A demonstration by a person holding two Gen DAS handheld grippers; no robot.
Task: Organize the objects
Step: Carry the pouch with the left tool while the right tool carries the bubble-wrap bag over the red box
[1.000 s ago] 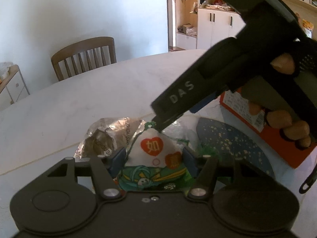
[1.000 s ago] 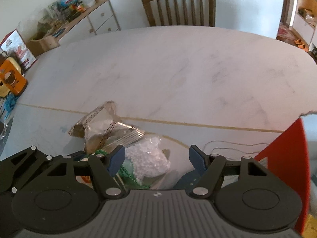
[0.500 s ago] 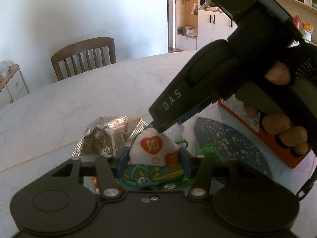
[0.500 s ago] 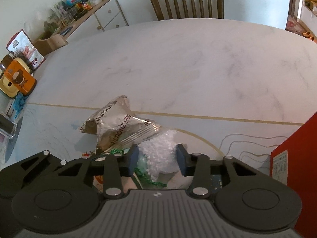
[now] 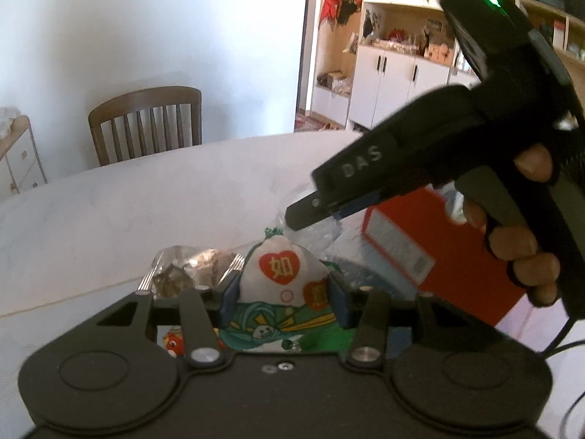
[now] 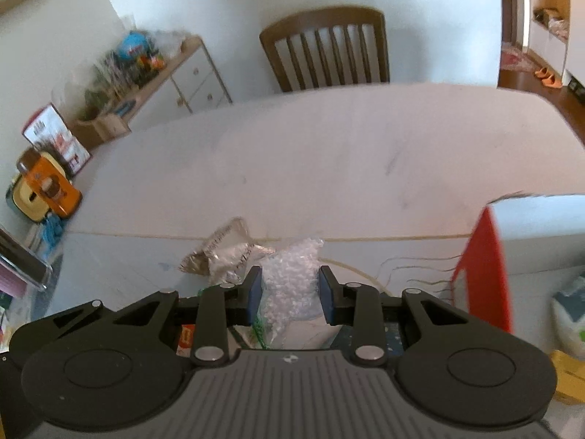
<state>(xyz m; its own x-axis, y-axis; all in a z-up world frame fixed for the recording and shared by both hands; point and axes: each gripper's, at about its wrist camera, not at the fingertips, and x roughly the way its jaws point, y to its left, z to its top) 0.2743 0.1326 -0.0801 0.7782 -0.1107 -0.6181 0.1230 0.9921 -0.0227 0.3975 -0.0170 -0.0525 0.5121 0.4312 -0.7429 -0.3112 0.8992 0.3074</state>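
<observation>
While both claws are already closed on their loads, nothing appears stowed yet, so I judge the sorting barely begun. Left gripper [image 5: 283, 292]: pads pressed against a small white cloth pouch [image 5: 281, 274] with red hearts above a green printed band, soft and bulging between them. Right gripper [image 6: 290, 294]: narrowed onto a clear bag of white granules [image 6: 290, 285], crinkled, sticking up past the pads. Silver foil packet [image 6: 223, 256] lies just ahead-left of the right gripper; red box [image 6: 482, 267] stands to its right, probably the destination.
</observation>
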